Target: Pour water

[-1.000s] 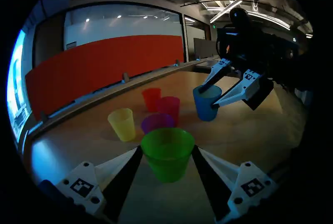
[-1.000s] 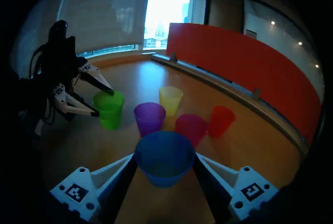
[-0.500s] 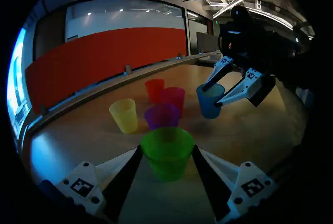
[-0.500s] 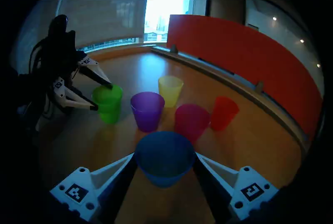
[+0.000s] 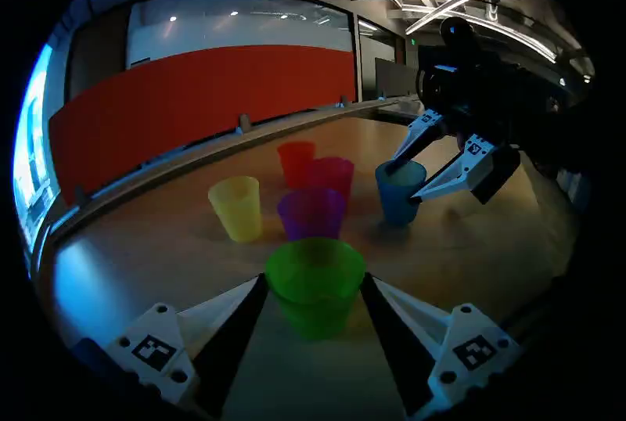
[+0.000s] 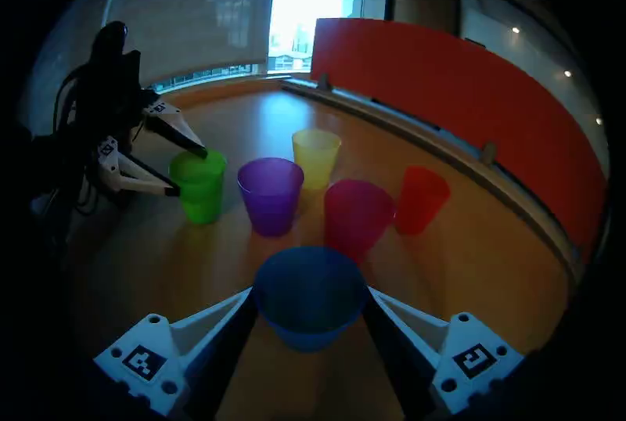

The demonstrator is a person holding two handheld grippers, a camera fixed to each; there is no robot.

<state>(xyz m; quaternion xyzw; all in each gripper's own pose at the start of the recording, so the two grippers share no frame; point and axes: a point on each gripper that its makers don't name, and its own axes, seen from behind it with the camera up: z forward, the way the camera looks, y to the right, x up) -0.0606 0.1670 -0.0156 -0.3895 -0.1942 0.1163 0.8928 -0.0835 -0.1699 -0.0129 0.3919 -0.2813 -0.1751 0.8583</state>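
In the left gripper view my left gripper (image 5: 314, 289) is shut on a green cup (image 5: 314, 284), held upright just above the wooden table (image 5: 469, 241). In the right gripper view my right gripper (image 6: 310, 304) is shut on a blue cup (image 6: 310, 296), also upright. The left gripper view shows the blue cup (image 5: 399, 190) in the right gripper (image 5: 403, 184) at the right. The right gripper view shows the green cup (image 6: 198, 184) in the left gripper (image 6: 188, 173) at the left. I cannot tell whether either cup holds water.
Between the two held cups stand a purple cup (image 6: 271, 194), a yellow cup (image 6: 316, 156), a pink cup (image 6: 357, 216) and a red cup (image 6: 422, 197) on the table. A red partition (image 6: 469, 100) runs along the table's far edge. A bright window (image 6: 309, 6) is behind.
Both grippers have come lower with their cups. The standing cups sit closer and higher in each view.
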